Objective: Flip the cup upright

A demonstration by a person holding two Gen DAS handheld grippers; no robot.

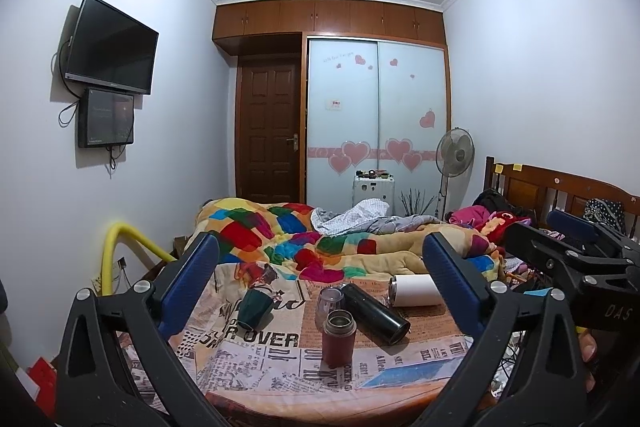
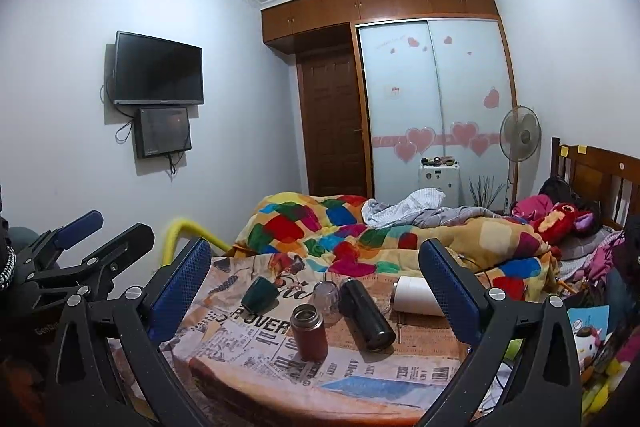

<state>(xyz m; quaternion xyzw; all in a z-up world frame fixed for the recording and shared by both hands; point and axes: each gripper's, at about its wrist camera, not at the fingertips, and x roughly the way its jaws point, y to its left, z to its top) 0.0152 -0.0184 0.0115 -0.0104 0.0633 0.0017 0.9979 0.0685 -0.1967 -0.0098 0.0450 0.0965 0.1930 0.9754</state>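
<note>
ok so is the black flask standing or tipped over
Tipped over. The black flask lies on its side on the newspaper-print cloth, beside the upright maroon flask. Whether it holds anything: cannot tell.

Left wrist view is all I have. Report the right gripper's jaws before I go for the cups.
Observer: The right gripper is wide open, with nothing between its fingers.
Operator: Check past the table's right edge.
Observer: A white toy shows just beyond the table on that side.
Operator: Now describe my gripper from outside.
Observer: The left gripper shows at the far left of the right wrist view, jaws open and empty.
</note>
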